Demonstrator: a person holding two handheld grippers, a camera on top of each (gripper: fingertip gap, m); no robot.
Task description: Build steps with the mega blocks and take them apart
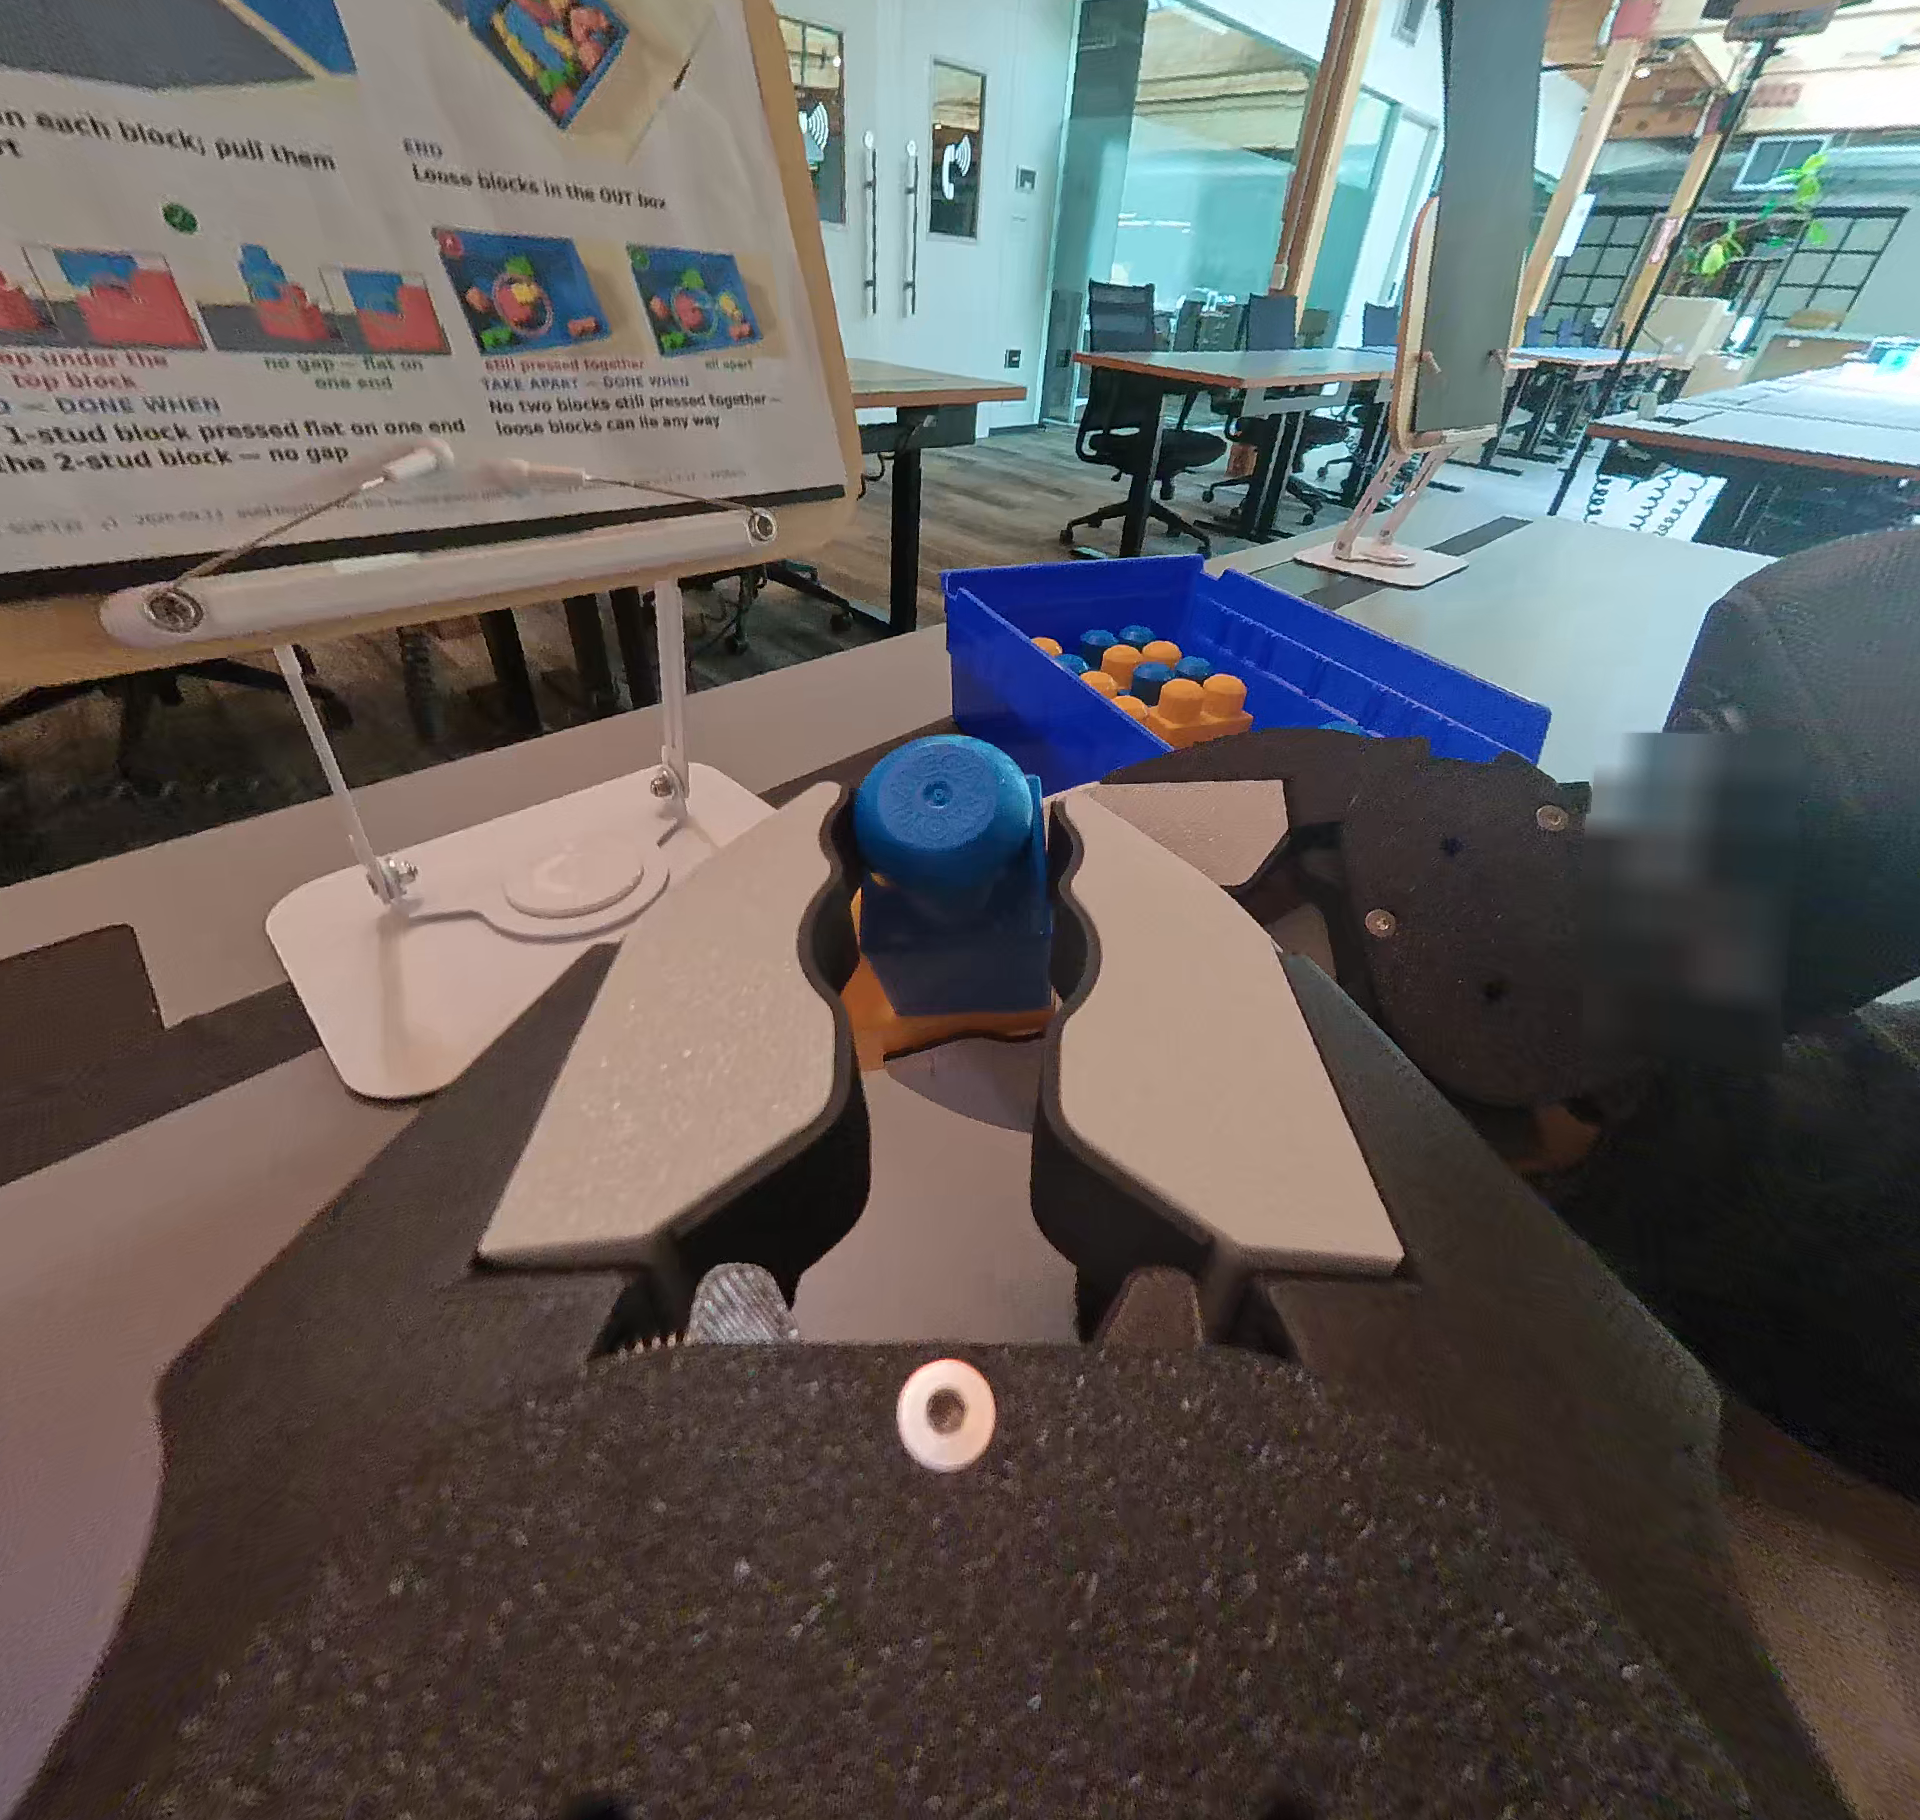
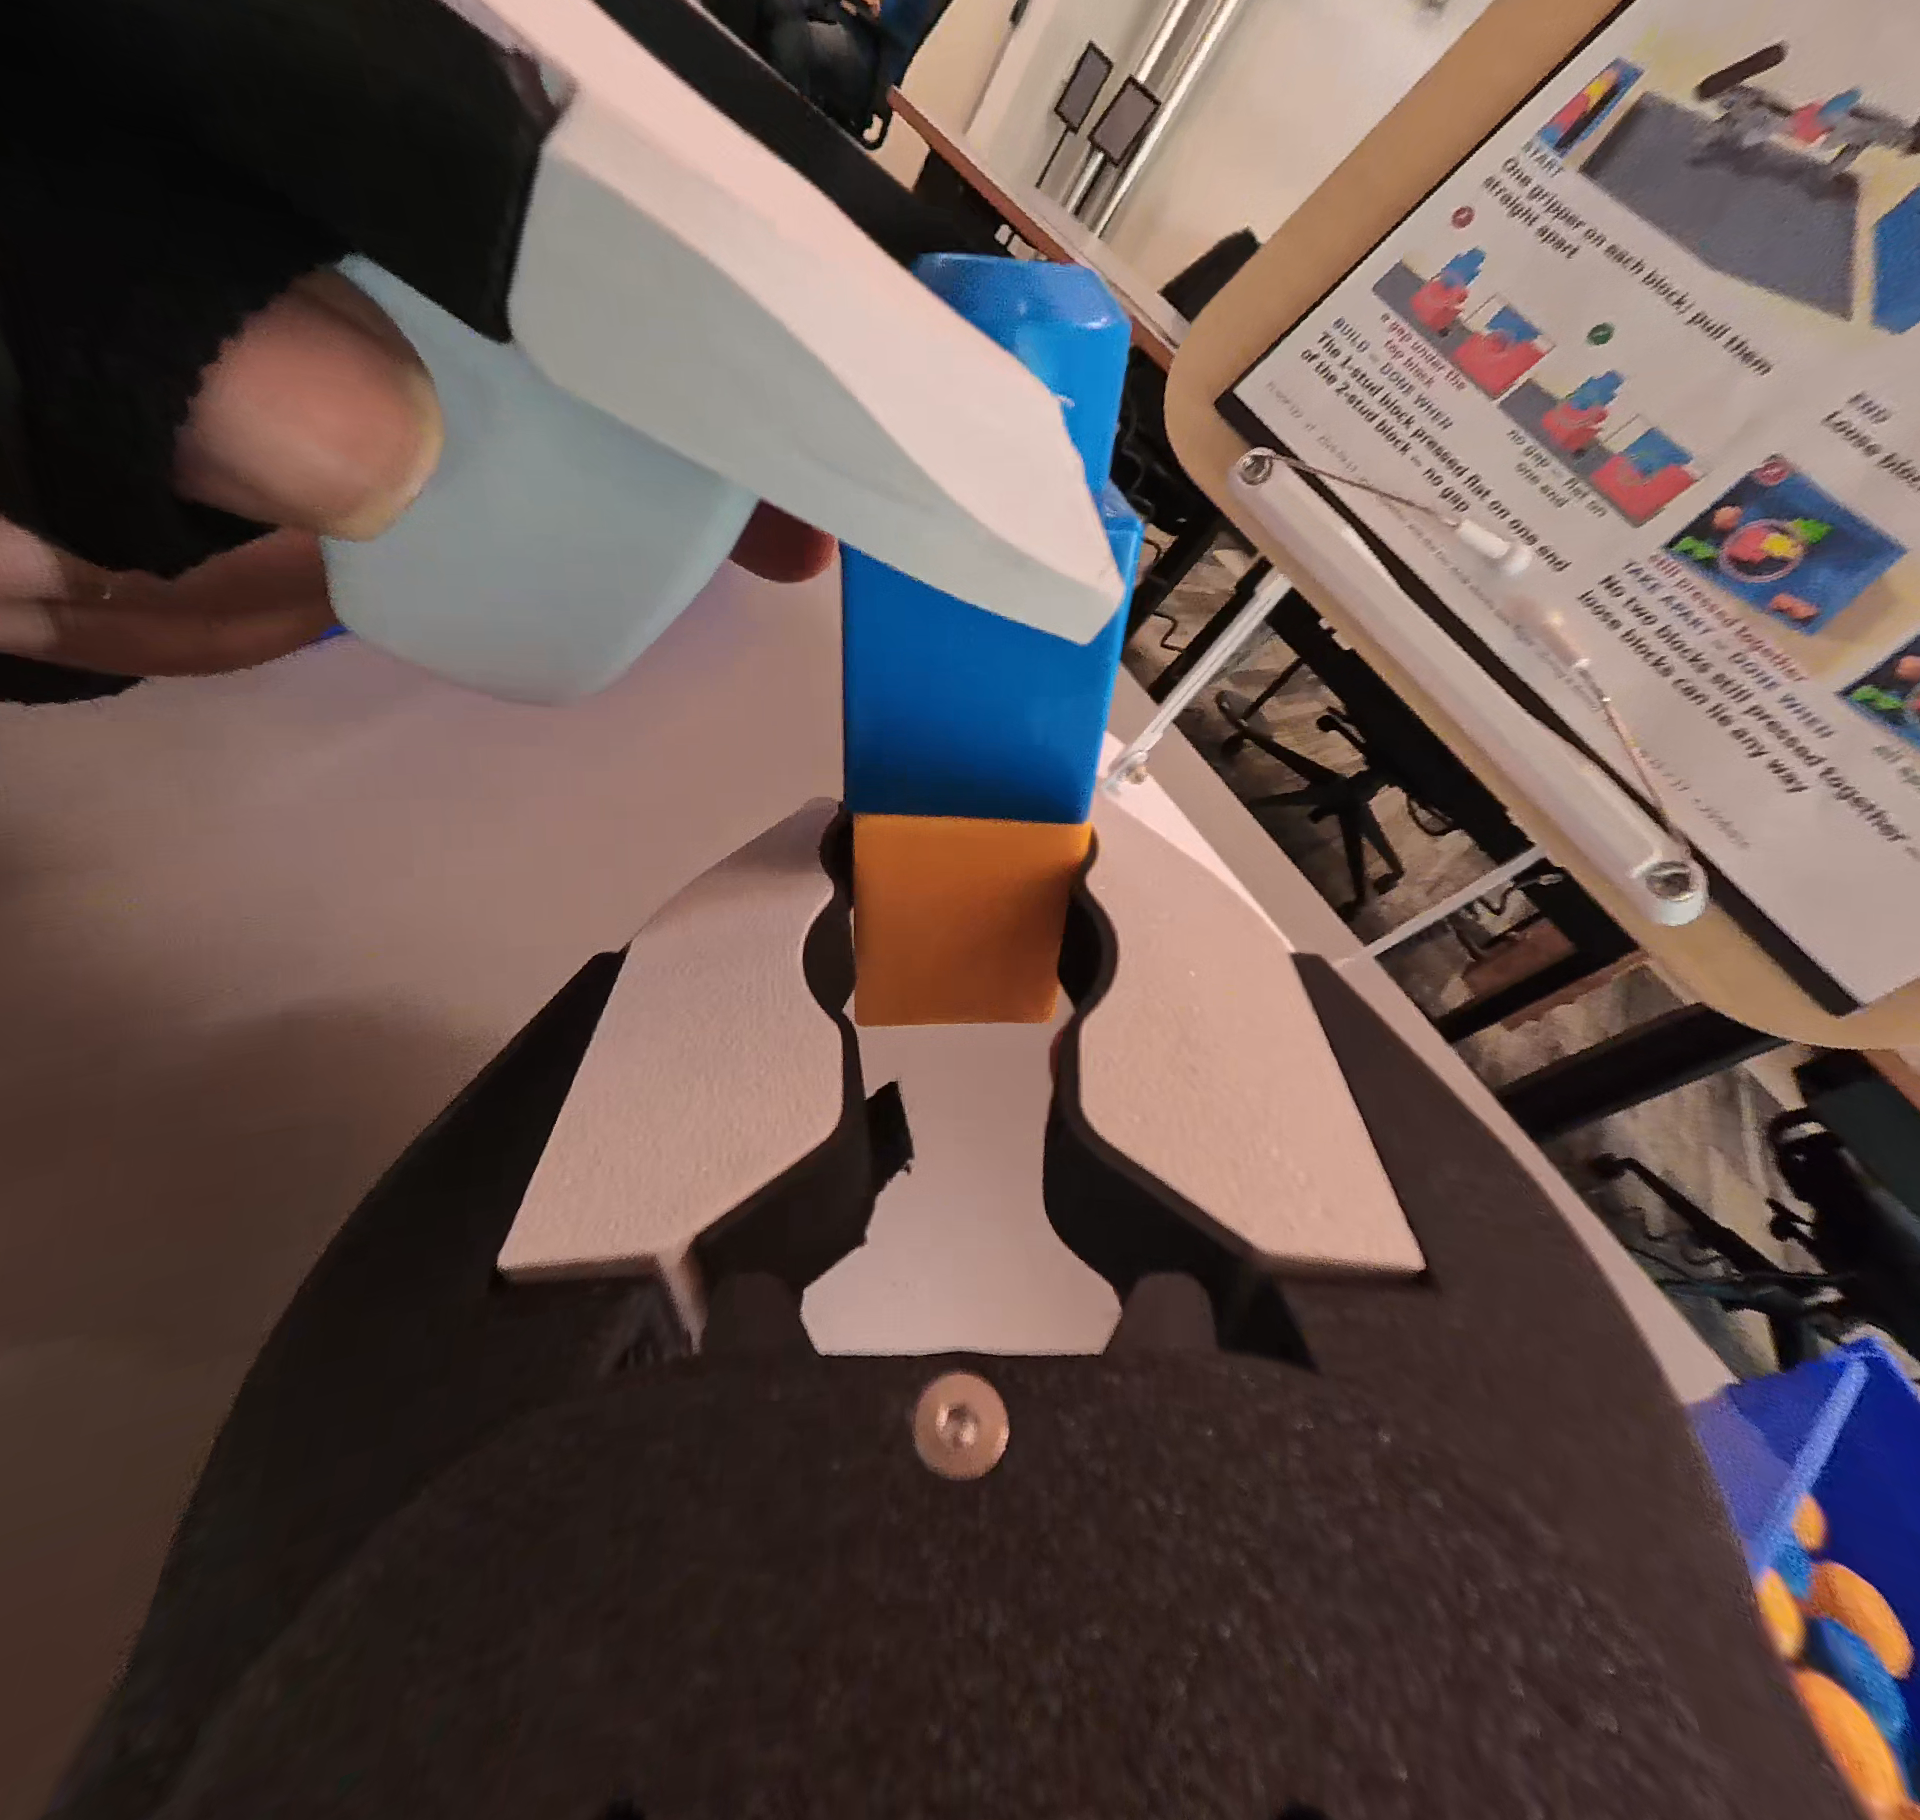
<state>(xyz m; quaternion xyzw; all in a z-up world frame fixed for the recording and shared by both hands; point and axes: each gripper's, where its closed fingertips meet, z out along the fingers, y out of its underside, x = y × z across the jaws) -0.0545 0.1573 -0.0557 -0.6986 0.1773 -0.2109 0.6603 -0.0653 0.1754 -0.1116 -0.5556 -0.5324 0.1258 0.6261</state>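
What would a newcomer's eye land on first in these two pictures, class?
First, the blue block pressed onto the orange block, held in mid-frame between two claws: the left claw grips the blue one, the right claw the orange one. Next, the blue bin of blue and orange blocks on the table behind, and the instruction sheet on its white stand at upper left.

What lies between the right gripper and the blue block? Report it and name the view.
The orange block: the right gripper clamps it, and the blue block sits on top. The right wrist view shows this.
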